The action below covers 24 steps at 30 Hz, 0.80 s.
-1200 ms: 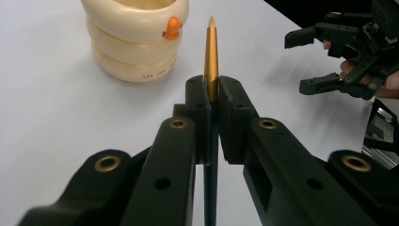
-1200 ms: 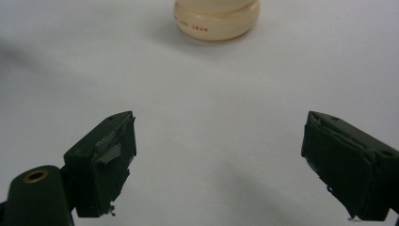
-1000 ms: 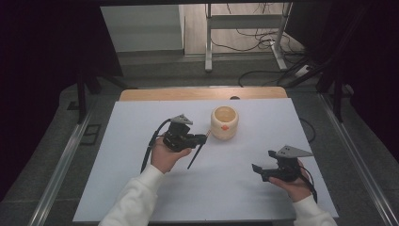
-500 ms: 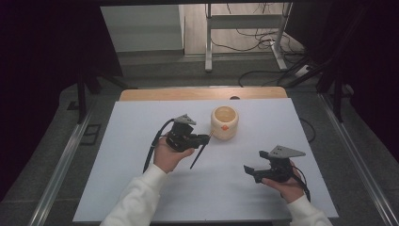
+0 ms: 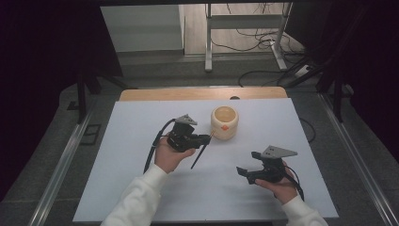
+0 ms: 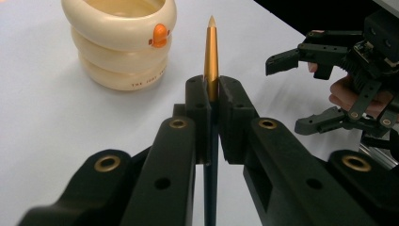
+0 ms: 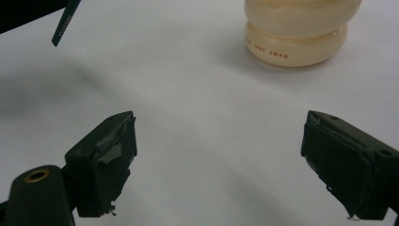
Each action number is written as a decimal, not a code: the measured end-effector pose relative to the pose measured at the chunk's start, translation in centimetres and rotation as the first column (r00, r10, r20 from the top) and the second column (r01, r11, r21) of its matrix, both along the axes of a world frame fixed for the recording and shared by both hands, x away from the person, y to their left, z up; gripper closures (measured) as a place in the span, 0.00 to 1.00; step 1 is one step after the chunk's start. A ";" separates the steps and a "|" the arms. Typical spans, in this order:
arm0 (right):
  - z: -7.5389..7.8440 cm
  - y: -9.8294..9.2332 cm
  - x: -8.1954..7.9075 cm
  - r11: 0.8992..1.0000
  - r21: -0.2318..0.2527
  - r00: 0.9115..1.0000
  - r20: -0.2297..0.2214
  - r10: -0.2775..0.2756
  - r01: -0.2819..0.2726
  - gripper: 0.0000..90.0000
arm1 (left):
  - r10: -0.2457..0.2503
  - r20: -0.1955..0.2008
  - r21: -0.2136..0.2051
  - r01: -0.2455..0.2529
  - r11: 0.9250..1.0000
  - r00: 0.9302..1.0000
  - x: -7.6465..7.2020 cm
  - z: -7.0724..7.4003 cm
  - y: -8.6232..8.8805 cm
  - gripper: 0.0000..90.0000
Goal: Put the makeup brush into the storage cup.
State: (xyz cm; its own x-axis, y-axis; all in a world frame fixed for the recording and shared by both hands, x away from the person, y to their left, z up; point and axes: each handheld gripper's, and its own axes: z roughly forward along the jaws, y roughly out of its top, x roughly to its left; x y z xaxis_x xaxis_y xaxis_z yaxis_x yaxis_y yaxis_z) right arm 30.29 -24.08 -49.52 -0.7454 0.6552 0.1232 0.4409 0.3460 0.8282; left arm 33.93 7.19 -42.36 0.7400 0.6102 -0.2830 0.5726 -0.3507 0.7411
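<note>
Table: white sheet covers the middle of the high view; a wooden edge shows along its far side; a dark floor with cables lies beyond, at the top of the frame
Pen holder: cream ringed pot with an orange beak-like knob, upright just above the centre of the high view; upper left in the left gripper view; upper right in the right gripper view, small lettering on its lowest ring
Left gripper: left of centre in the high view, held in a white-sleeved hand; jaws clamped tight on the pen, seen from behind in its own view
Right gripper: lower right of the high view, well apart from the pot; jaws spread wide with nothing between them; also at the right edge of the left gripper view
Pen: gold tip with a dark shaft, gripped near the tip; tip close beside the pot, touching or not I cannot tell; shaft slants down to lower left in the high view; its dark end shows at upper left of the right gripper view
</note>
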 end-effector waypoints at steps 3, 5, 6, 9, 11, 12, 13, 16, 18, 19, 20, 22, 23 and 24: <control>0.0 0.3 0.0 1.000 0.004 1.000 0.001 0.006 -0.006 0.13 | -0.001 0.000 -0.003 0.001 1.000 1.000 0.0 0.0 -0.1 0.93; 0.0 0.4 0.0 1.000 0.007 1.000 0.001 0.009 -0.009 0.13 | -0.004 -0.001 -0.004 0.004 1.000 1.000 0.0 0.0 -0.1 0.93; 0.0 0.5 0.0 1.000 0.007 1.000 0.001 0.010 -0.010 0.13 | -0.005 -0.001 -0.002 0.005 1.000 1.000 0.0 0.0 -0.2 0.93; 0.0 0.6 0.0 1.000 0.011 1.000 -0.001 0.013 -0.013 0.14 | -0.006 0.000 0.000 0.006 1.000 1.000 0.0 0.0 -0.2 0.93; 0.0 0.7 0.0 1.000 0.015 1.000 0.000 0.013 -0.013 0.14 | -0.006 0.001 0.001 0.006 1.000 1.000 0.0 0.0 -0.3 0.93; 0.1 0.8 0.0 1.000 0.021 1.000 0.000 0.015 -0.015 0.14 | -0.006 0.000 -0.001 0.006 1.000 1.000 0.0 -0.1 -0.3 0.93; 0.1 0.8 0.0 1.000 0.025 1.000 -0.001 0.016 -0.016 0.14 | -0.006 -0.001 -0.003 0.006 1.000 1.000 0.0 -0.1 -0.4 0.93; 0.1 1.0 0.0 0.999 0.028 1.000 -0.001 0.021 -0.021 0.15 | -0.009 -0.002 -0.001 0.009 1.000 1.000 0.0 -0.1 -0.5 0.93; 0.1 1.2 0.0 0.999 0.027 1.000 0.000 0.024 -0.024 0.15 | -0.010 -0.002 -0.001 0.010 1.000 1.000 0.0 -0.1 -0.5 0.93; 0.1 1.2 0.0 0.999 0.027 1.000 0.000 0.024 -0.024 0.15 | -0.010 -0.002 -0.001 0.010 1.000 1.000 0.0 -0.1 -0.5 0.93; 0.1 1.3 0.0 0.999 0.027 1.000 -0.001 0.025 -0.025 0.15 | -0.010 -0.002 0.000 0.010 1.000 1.000 0.0 -0.1 -0.5 0.93; 0.1 1.3 0.0 0.999 0.028 1.000 -0.001 0.025 -0.025 0.15 | -0.011 -0.002 0.000 0.011 1.000 1.000 0.0 -0.1 -0.6 0.93; 0.1 1.4 0.0 0.999 0.030 1.000 0.001 0.027 -0.027 0.15 | -0.010 0.000 -0.002 0.010 1.000 1.000 0.0 -0.1 -0.6 0.93; 0.1 1.4 0.0 0.999 0.032 1.000 0.001 0.028 -0.028 0.15 | -0.009 0.000 -0.002 0.009 1.000 1.000 0.0 -0.1 -0.7 0.93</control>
State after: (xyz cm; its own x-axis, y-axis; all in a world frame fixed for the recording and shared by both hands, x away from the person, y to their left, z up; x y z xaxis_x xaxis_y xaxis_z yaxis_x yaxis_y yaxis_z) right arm 30.27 -22.65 -49.38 -0.7634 0.6299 0.1430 0.4308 0.3315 0.8394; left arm 33.96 6.53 -42.49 0.7452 0.6032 -0.2842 0.5696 -0.3543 0.7417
